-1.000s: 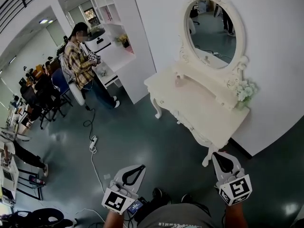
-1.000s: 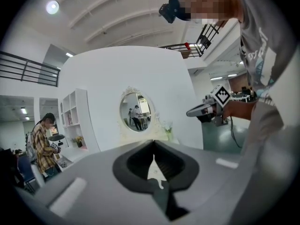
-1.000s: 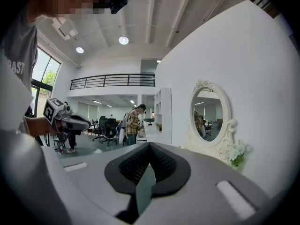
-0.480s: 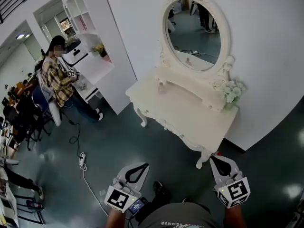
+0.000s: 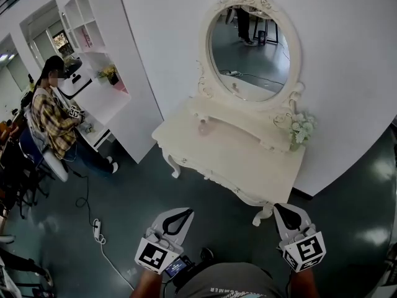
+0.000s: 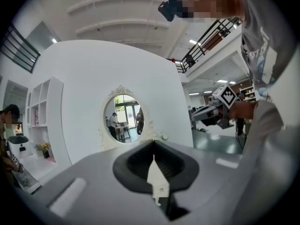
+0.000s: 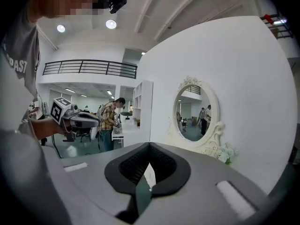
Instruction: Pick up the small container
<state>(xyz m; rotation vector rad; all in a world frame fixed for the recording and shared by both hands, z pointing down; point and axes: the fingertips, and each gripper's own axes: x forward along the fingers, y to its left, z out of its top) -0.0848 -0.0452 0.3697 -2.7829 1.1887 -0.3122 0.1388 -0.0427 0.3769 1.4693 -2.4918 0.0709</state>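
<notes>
Head view steeply down at dressing table (image 5: 248,160); gripper views level, both showing mirror (image 6: 123,118).

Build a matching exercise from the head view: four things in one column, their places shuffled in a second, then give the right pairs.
Things
1. small container
2. flowers
3. power strip
4. person in plaid shirt

Places
A. on the floor, left of the table
B. at the table's right end, by the mirror frame
C. at the white desk, far left
D. on the table, under the mirror's left side

Pairs: 1-D, 2-B, 3-A, 4-C
</notes>
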